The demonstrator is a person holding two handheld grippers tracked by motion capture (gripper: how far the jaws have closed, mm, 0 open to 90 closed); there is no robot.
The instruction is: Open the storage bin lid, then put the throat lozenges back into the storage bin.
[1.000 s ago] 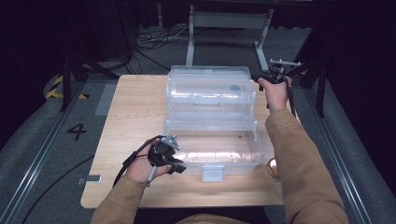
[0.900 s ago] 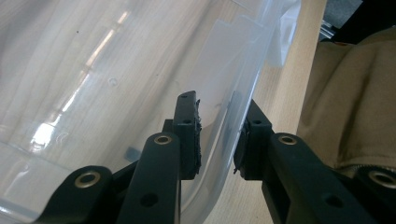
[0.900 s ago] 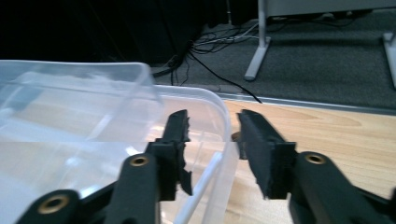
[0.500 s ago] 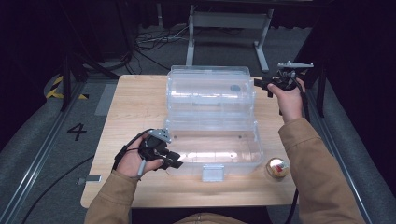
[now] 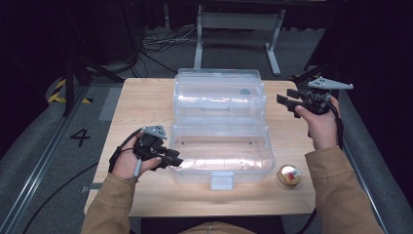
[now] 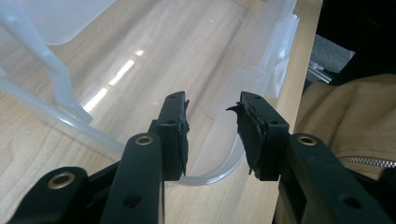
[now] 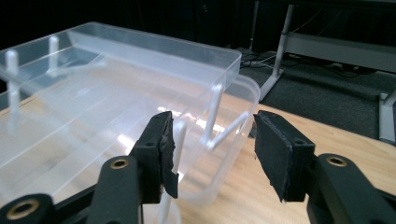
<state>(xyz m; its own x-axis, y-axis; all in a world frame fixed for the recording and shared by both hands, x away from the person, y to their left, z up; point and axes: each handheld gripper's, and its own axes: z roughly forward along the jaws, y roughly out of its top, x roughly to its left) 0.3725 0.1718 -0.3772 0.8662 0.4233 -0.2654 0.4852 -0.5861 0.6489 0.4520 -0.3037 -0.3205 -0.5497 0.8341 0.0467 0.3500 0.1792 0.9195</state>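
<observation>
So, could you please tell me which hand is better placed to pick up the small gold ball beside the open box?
Probably the right. The gold ball lies at the clear plastic box's front right corner, on the right gripper's side; the left gripper sits across the box.

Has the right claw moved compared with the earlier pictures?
Yes. In the high view the right claw has drawn away from the clear plastic box, toward the table's right edge; its jaws have just been opening, with nothing between them.

Surface: a light wooden table (image 5: 146, 105) is carrying everything.
Centre: a clear plastic box (image 5: 219, 156) is lying open.
Near right: a small shiny ball (image 5: 288, 175) is sitting beside it.
</observation>
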